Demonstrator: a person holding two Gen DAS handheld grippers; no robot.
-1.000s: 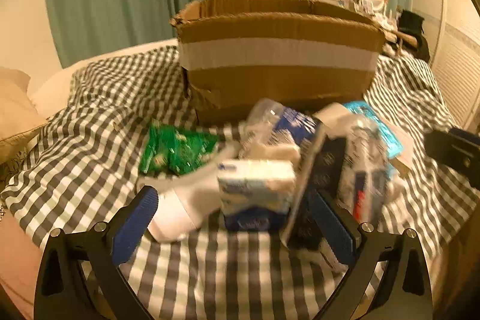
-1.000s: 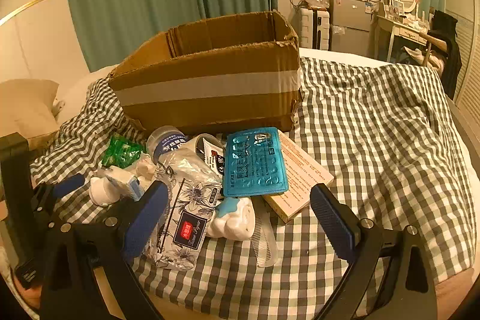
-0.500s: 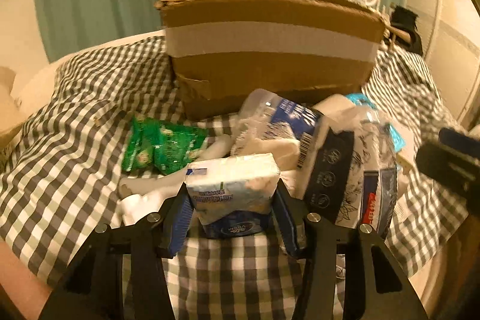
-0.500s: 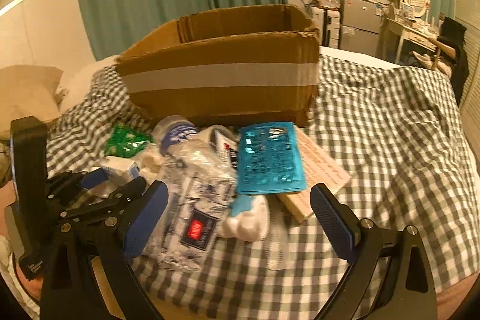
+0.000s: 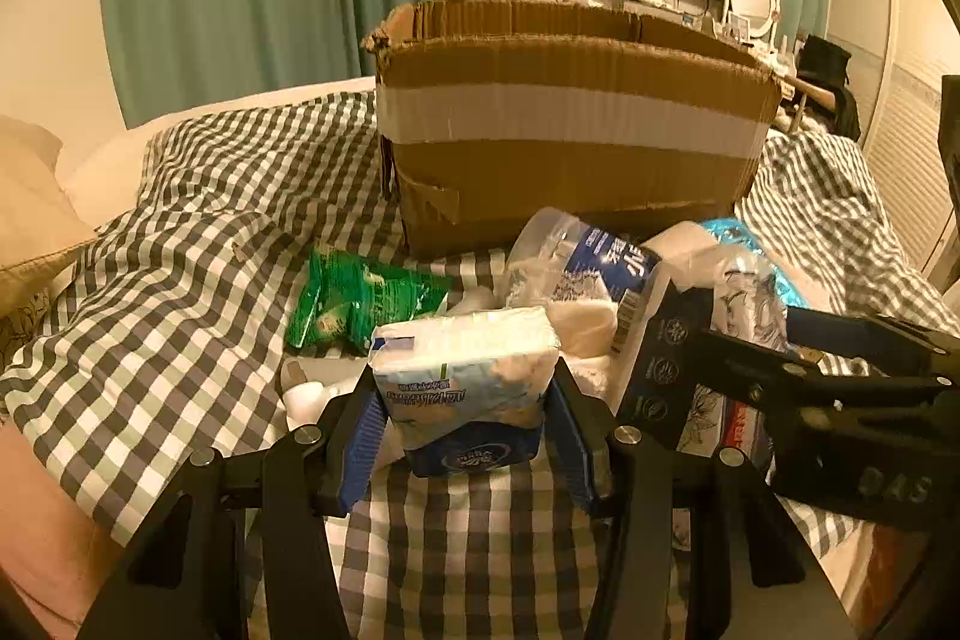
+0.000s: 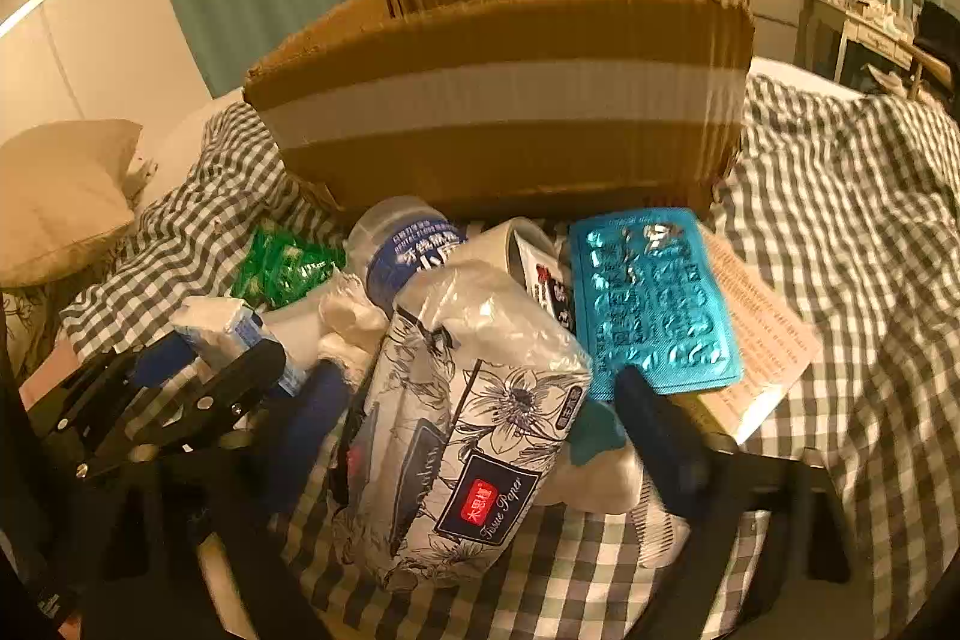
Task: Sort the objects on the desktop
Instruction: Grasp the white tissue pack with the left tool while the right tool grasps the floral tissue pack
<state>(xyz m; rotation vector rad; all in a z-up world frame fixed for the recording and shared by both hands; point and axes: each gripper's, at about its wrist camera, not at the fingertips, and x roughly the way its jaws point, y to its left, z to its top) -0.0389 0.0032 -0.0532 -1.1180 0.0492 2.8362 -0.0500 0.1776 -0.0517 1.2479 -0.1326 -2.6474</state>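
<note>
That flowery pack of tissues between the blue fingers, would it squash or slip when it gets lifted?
Probably it squashes a little: the flowered tissue pack is soft paper in crinkled film. The right gripper is closing with the pack between its jaws. The glossy wrap may slide on the pads, so a firm squeeze likely helps. It looks light for its bulk and unlikely to break.

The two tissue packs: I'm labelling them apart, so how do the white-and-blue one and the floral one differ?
The small white-and-blue tissue pack is plain, while the floral black-and-white tissue pack bears flower drawings and a red label. The white-and-blue pack is pinched by the left gripper; the floral pack lies between the closing jaws of the right gripper. The floral pack looks larger. Both are soft plastic-wrapped tissue packs.
</note>
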